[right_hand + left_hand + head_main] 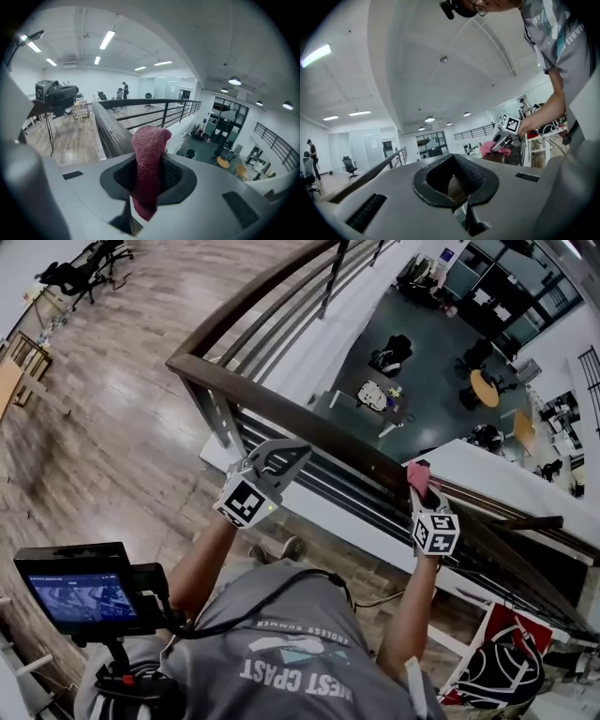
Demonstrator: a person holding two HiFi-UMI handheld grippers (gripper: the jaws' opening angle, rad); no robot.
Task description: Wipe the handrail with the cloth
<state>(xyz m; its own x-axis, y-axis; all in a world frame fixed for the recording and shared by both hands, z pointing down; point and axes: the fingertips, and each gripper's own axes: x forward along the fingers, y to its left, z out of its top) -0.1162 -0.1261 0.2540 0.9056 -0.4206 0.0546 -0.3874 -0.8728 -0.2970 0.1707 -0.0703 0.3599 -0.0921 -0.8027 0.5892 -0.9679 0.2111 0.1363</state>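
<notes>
The right claw is clamped on the red cloth, which rests on top of the handrail. The left claw is together and empty, near the rail. Wiping seems barely under way, with a long stretch likely left

Grey printed short-sleeved T-shirt; pale grey left tongs and right tongs, black-and-white marker cubes.

Cloth is showing pinkish-red, knitted; handrail is showing dark brown; floor, brown wood planks; shirt, grey with white lettering.
</notes>
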